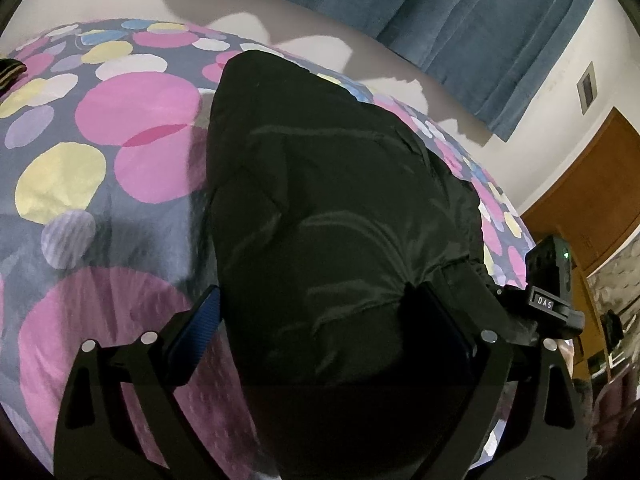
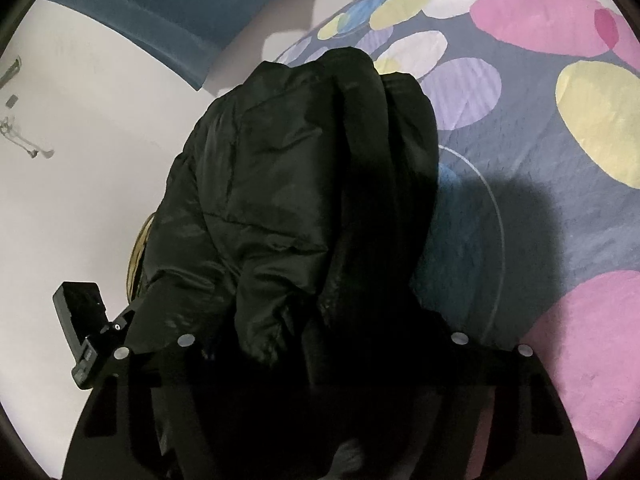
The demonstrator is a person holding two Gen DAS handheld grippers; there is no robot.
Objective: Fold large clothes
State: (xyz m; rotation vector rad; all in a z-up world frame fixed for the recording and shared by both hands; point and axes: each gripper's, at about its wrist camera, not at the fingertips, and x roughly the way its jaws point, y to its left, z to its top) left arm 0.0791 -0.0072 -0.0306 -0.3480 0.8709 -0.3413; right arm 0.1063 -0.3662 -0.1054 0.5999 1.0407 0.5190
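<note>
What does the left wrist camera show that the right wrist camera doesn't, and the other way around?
Only the left wrist view shows a brown wooden door, a striped dark item at the bedspread's far edge, and the left gripper with one blue finger pad exposed. Only the right wrist view shows a wall hook and a woven yellowish object behind the jacket. Both show the black jacket, the circle-patterned bedspread and the blue curtain.

Your left gripper [image 1: 316, 320] has its jaws spread wide; your right gripper [image 2: 320, 344] is buried in shadow (jaw state unclear).
</note>
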